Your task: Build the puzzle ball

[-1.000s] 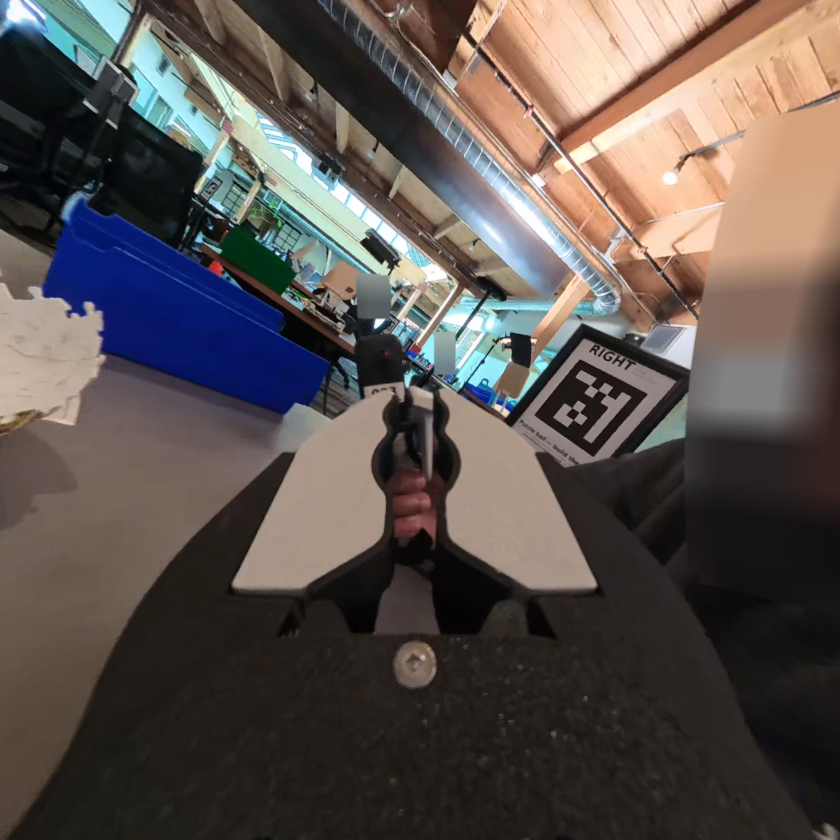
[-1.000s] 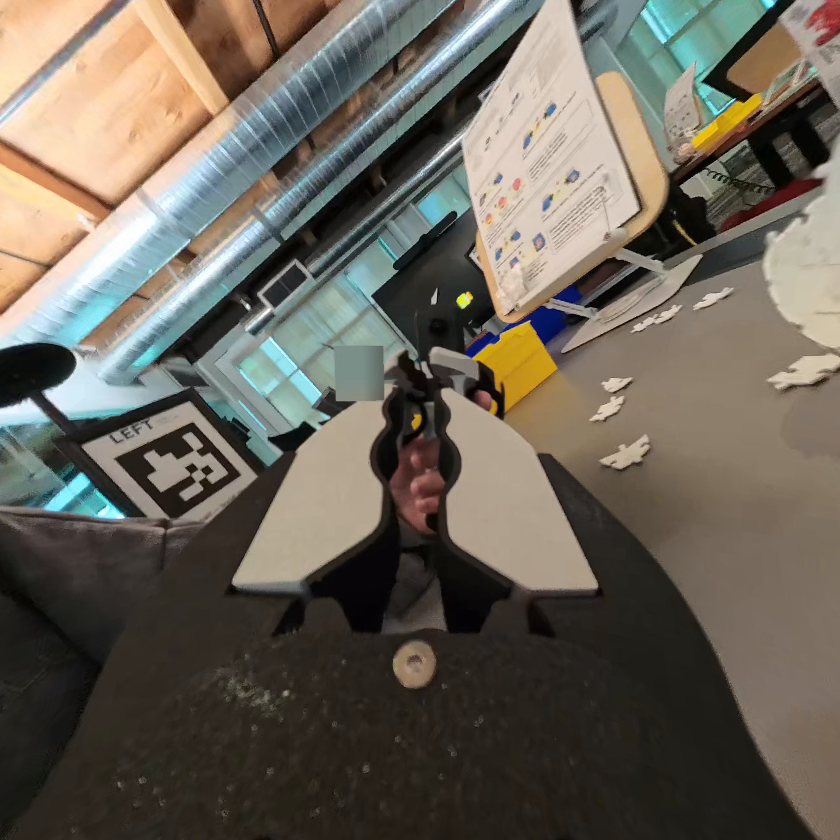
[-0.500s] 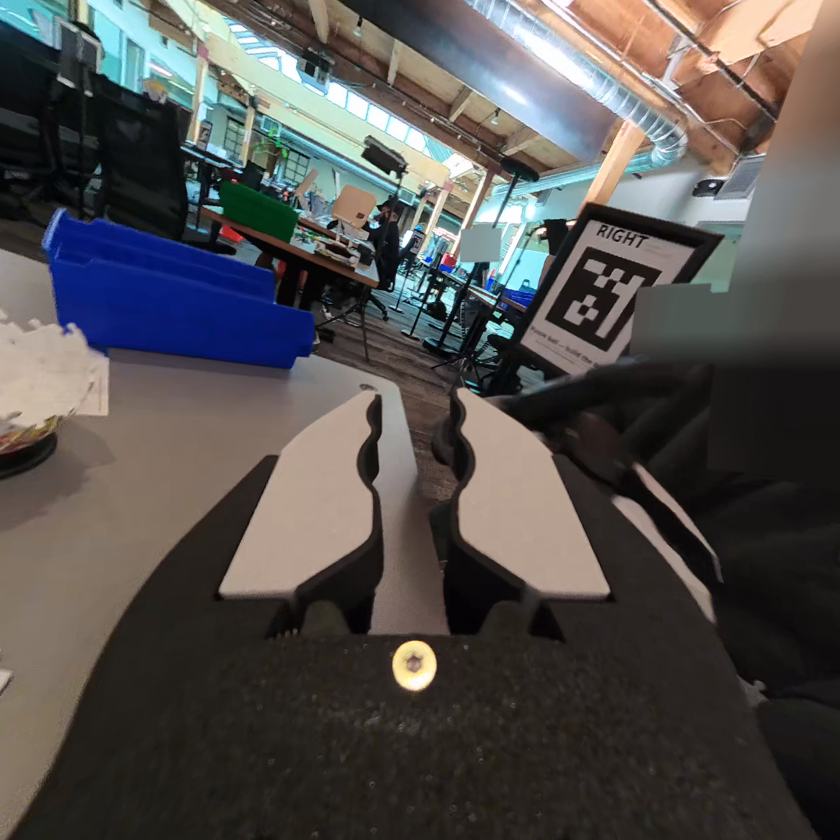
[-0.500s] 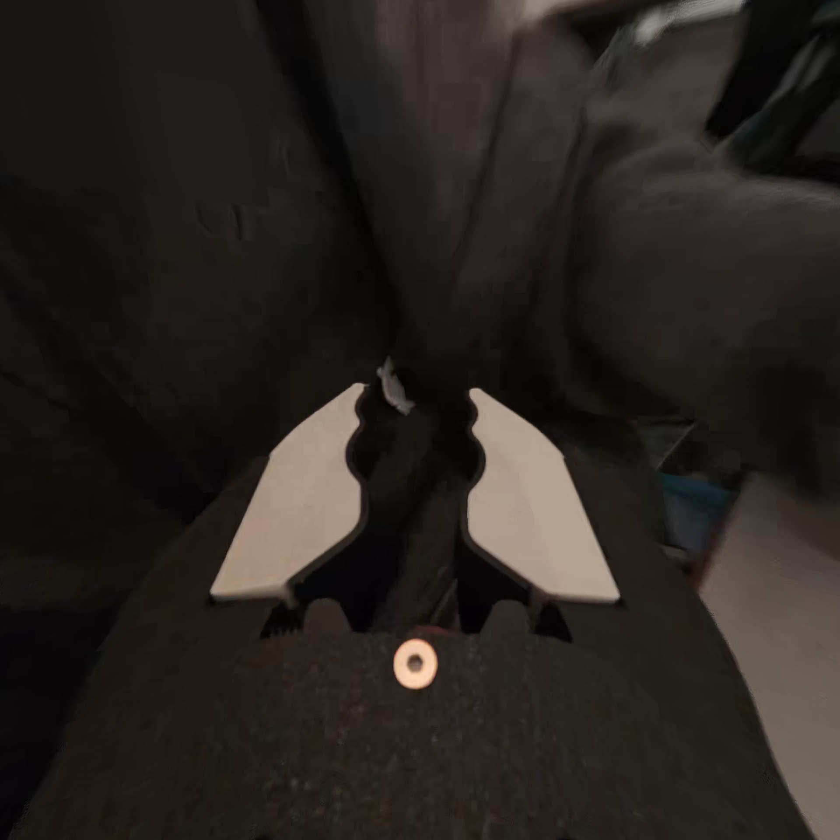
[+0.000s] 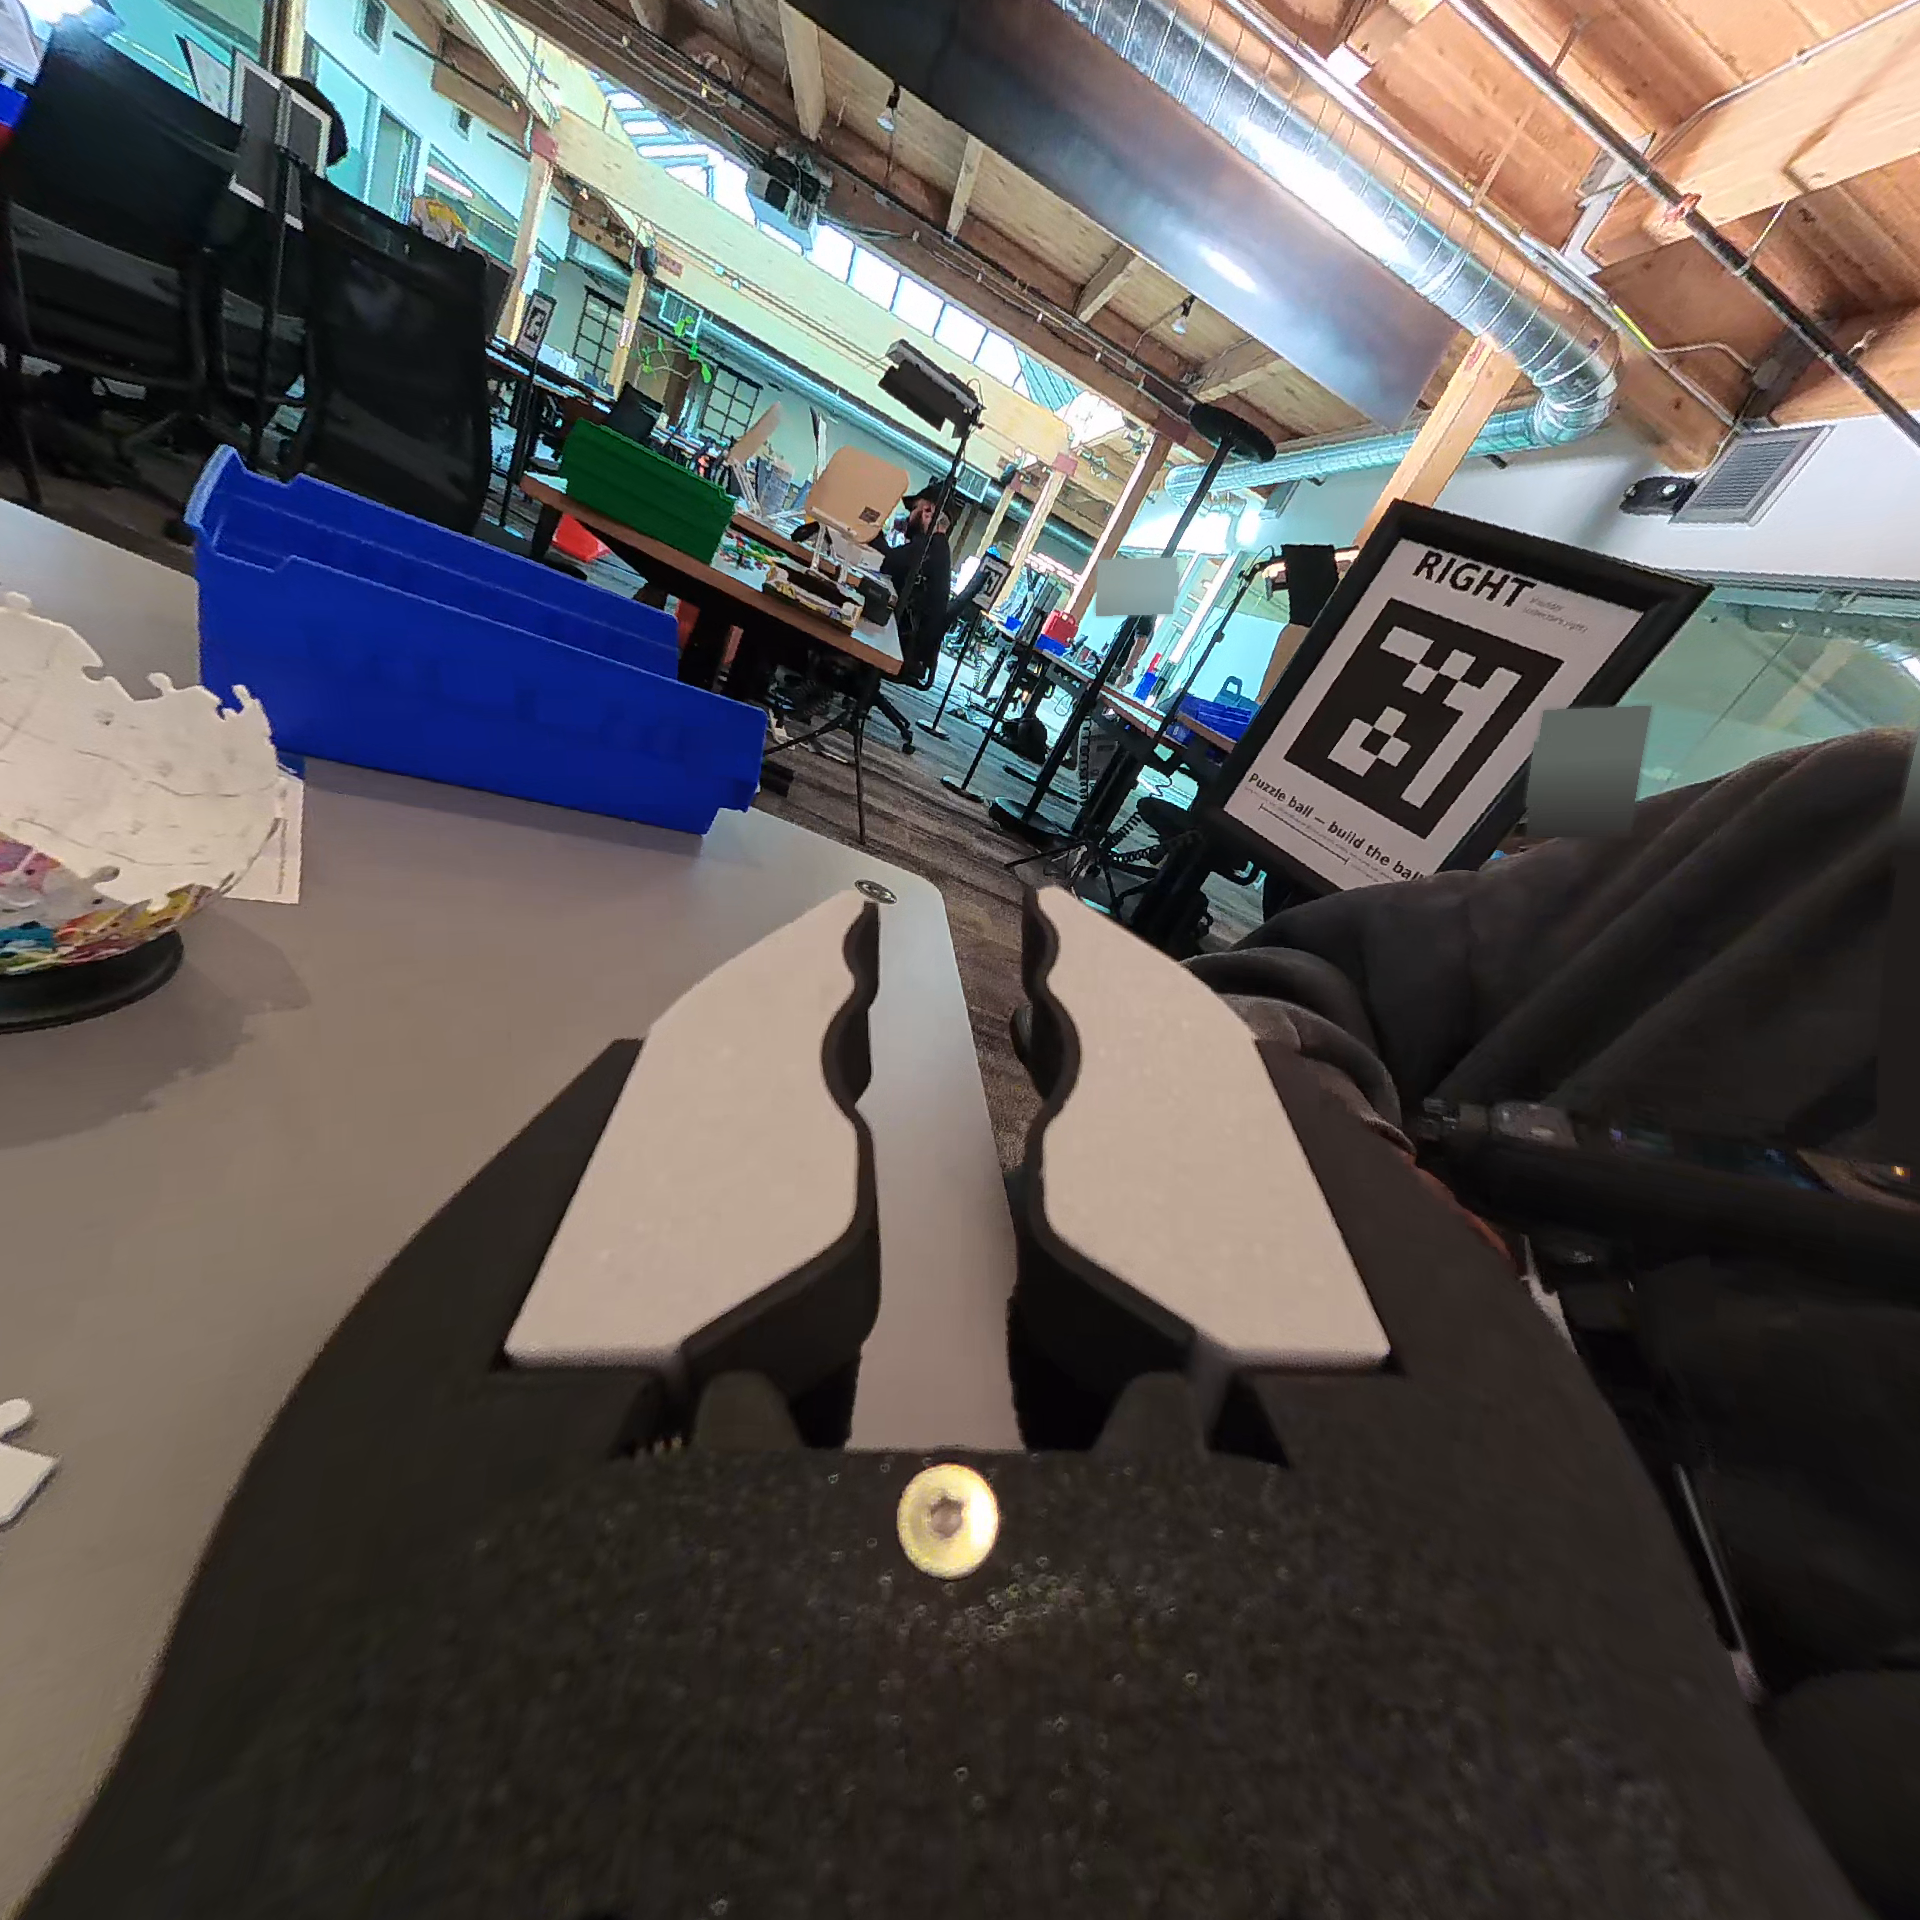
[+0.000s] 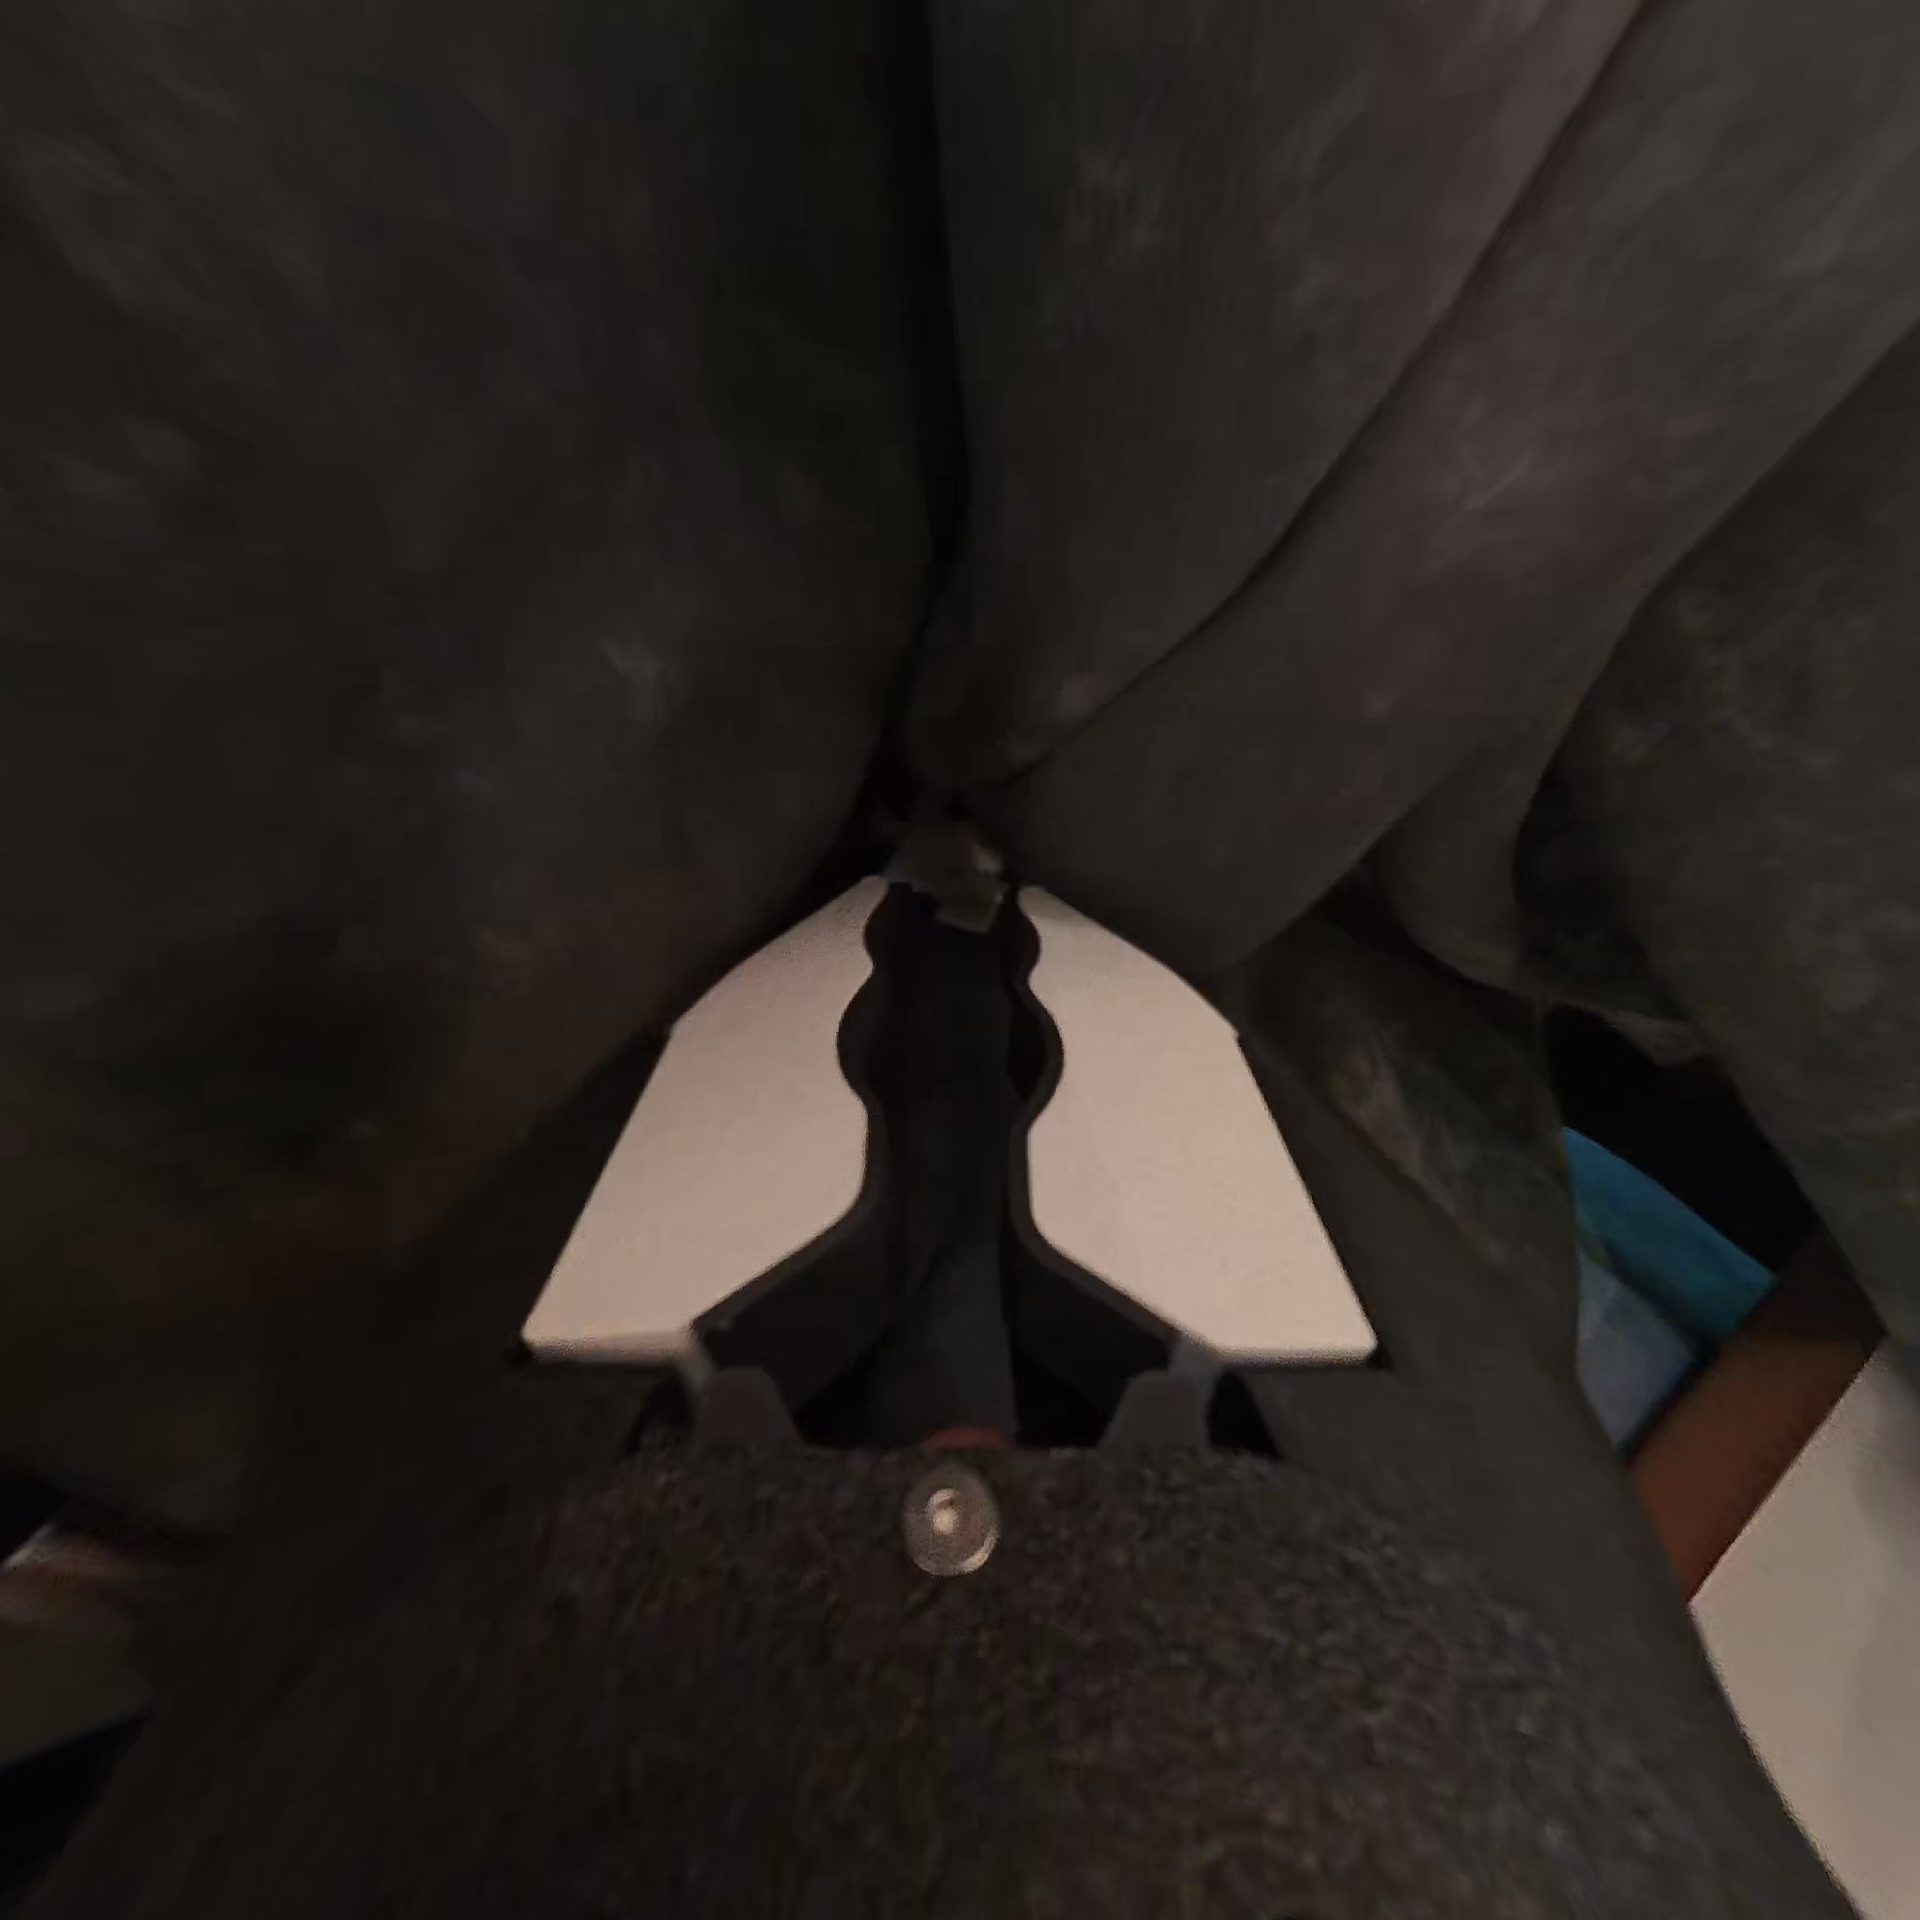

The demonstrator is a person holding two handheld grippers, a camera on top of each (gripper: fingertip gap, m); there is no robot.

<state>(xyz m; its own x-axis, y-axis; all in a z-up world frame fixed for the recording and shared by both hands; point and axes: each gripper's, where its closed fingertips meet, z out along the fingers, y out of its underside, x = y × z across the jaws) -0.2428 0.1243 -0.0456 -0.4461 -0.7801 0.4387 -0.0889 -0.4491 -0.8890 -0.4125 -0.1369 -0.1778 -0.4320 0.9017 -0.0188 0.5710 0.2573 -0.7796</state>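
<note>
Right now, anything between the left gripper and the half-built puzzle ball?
Nothing visible. The left gripper is open and empty, pointing past the table edge. The puzzle ball sits off to its left on a black stand, with only bare tabletop between. The blue bin stands behind that path, not across it.

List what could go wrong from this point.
1. The right gripper is pressed against dark clothing with a small pale piece at its tips; the fabric might snag or dislodge it.
2. The right wrist view shows almost only fabric, so that gripper may move back blind.
3. The left gripper is open and empty, aimed past the table's edge, away from the half-built puzzle ball on its black stand; swinging back could knock it.
</note>
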